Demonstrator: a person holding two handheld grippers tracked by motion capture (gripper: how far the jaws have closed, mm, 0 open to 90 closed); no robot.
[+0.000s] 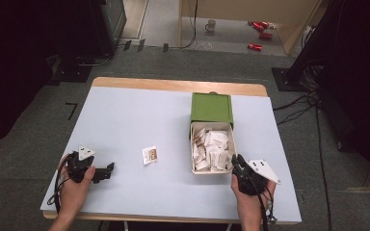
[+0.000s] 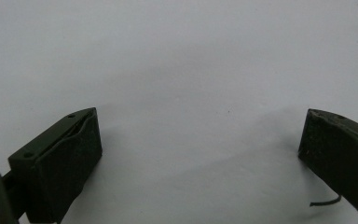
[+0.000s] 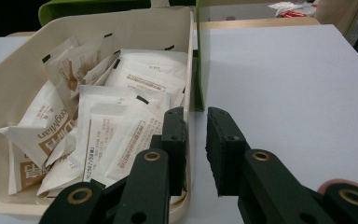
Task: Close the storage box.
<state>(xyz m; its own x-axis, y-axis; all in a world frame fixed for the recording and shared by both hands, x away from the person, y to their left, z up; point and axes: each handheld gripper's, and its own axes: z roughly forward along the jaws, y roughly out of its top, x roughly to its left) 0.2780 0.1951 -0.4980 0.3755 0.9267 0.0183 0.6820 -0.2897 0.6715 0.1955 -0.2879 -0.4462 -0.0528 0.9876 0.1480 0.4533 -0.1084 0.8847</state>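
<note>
The right gripper (image 1: 237,164), held in the person's right hand at the near right corner of the pale blue tabletop (image 1: 125,125), sits astride the cream plastic tray's (image 1: 193,168) near right wall. In the right gripper view one black jaw stands inside the tray and the other outside it, so the thin wall (image 3: 189,140) runs up the narrow gap between them. The jaws are drawn close about that wall; whether the pads actually press on it cannot be told. The tray's long axis runs from near edge to far edge, directly away from this gripper, with the white paper sachets (image 3: 121,121) heaped inside it. At the tray's far end stands the green box-shaped lid (image 1: 211,108), touching or nearly touching it. Any pull or push on the tray would likely follow this long axis.

The left gripper (image 1: 107,171), at the near left corner, lies with its jaws spread wide over bare tabletop and nothing between them. One loose white sachet (image 1: 150,155) lies between the two grippers, nearer the left one.
</note>
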